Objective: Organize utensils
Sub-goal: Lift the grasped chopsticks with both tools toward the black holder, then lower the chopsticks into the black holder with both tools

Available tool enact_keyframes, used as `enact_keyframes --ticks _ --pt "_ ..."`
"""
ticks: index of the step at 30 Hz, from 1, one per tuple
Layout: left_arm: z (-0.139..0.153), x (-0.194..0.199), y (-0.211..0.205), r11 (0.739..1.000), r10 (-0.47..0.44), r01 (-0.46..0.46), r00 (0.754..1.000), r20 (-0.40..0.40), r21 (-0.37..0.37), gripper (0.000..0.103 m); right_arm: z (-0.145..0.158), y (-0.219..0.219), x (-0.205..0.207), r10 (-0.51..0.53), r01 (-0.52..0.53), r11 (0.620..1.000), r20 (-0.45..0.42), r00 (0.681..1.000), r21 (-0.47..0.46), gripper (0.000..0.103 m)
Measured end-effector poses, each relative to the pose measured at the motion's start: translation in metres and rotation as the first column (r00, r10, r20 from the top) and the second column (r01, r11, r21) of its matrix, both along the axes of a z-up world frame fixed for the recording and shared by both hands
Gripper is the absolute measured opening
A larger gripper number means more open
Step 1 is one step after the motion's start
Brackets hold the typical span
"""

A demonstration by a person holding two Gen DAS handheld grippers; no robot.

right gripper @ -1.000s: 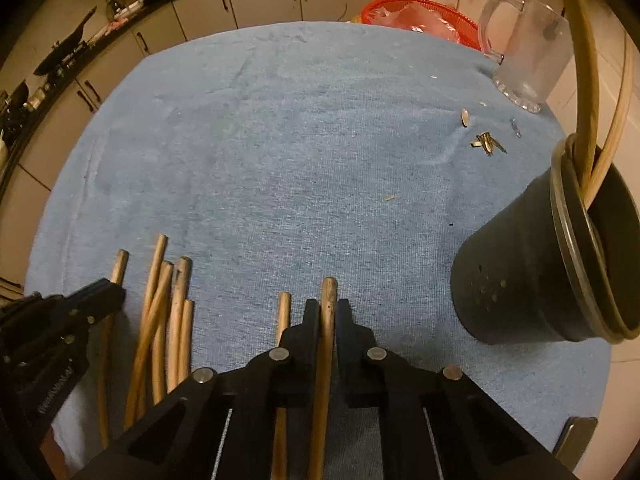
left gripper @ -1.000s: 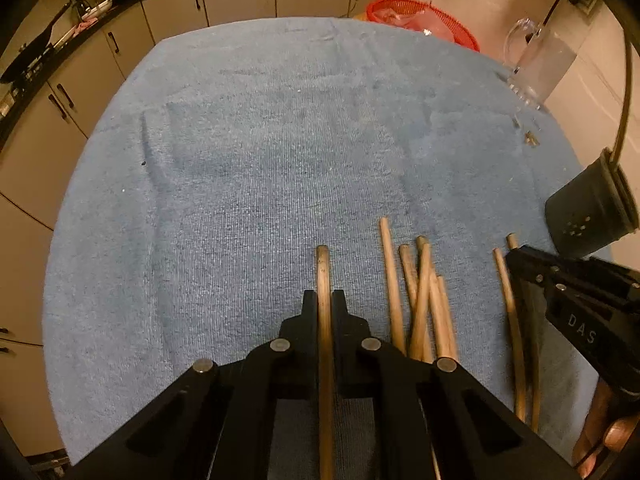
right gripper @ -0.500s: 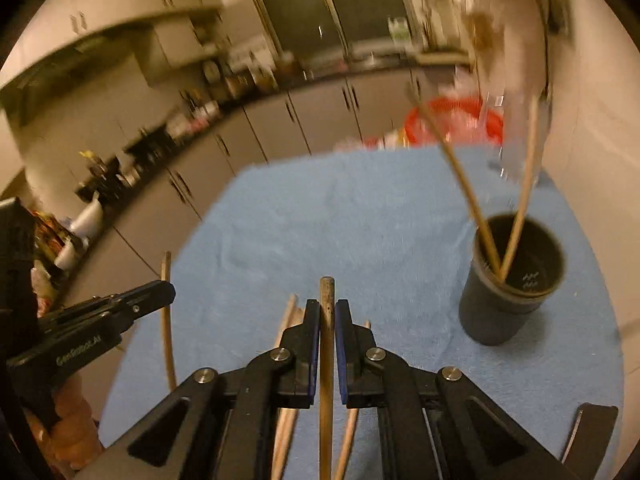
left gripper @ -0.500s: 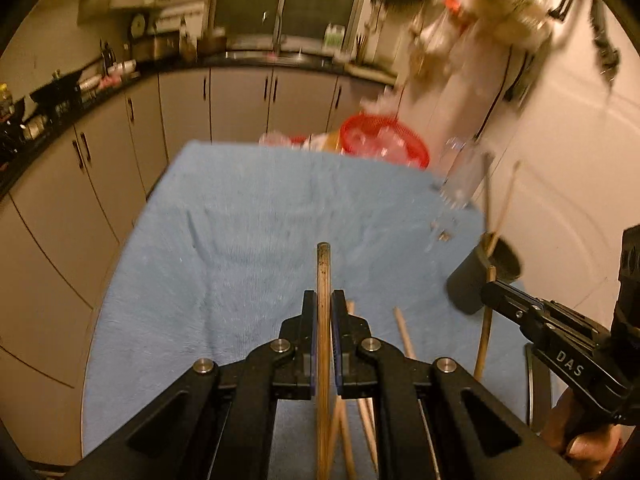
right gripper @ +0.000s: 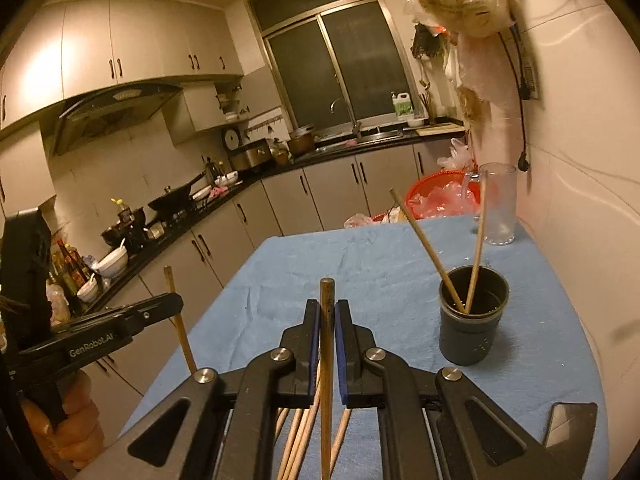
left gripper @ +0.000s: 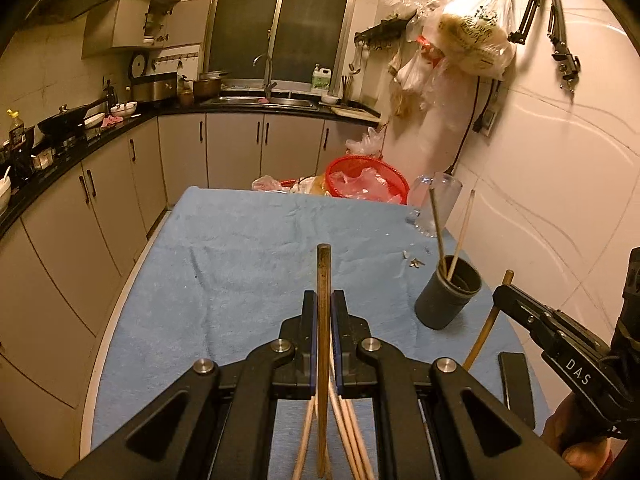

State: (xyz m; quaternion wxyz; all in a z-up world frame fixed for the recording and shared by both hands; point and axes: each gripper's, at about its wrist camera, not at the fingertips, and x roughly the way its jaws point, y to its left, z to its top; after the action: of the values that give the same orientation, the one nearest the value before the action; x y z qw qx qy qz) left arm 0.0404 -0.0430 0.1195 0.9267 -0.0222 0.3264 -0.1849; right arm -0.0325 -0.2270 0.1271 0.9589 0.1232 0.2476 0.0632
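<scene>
Wooden chopsticks: two in the cup (right gripper: 472,320) (one per tongs).

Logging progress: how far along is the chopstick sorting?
Done: two chopsticks stand in the dark holder. In hand: left gripper and right gripper each clamp one chopstick, lifted. Left: loose chopsticks lie on the blue towel.

— Where does the holder cup (right gripper: 472,320) stand?
— On the bench (right gripper: 360,264), right side, two chopsticks (right gripper: 476,256) leaning in it. Behind it stands a glass mug (right gripper: 498,208), with a basket (right gripper: 440,196) at the far edge.
— And the loose chopsticks (right gripper: 304,440)?
— At the near edge, left of the cup. A phone (right gripper: 570,424) lies near right.
</scene>
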Motion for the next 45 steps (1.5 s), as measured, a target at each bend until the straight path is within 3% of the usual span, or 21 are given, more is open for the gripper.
enact_keyframes --ticks 16,25,45 --pt "0.013 -0.008 -0.002 1.0 -0.009 0.009 1.0 0.02 -0.006 0.007 0.02 -0.023 -0.021 -0.033 0.031 0.999 0.065 0.997 0.024 0.008" --pt "0.036 -0.003 -0.013 0.998 -0.031 0.032 0.999 0.022 -0.046 0.007 0.043 -0.051 -0.03 -0.09 0.086 0.995 0.108 0.99 0.047 0.008" --pt "0.085 0.024 -0.088 0.99 -0.118 0.122 0.991 0.064 -0.067 0.007 0.107 -0.121 -0.032 -0.203 0.193 0.979 0.219 0.954 0.069 0.008"
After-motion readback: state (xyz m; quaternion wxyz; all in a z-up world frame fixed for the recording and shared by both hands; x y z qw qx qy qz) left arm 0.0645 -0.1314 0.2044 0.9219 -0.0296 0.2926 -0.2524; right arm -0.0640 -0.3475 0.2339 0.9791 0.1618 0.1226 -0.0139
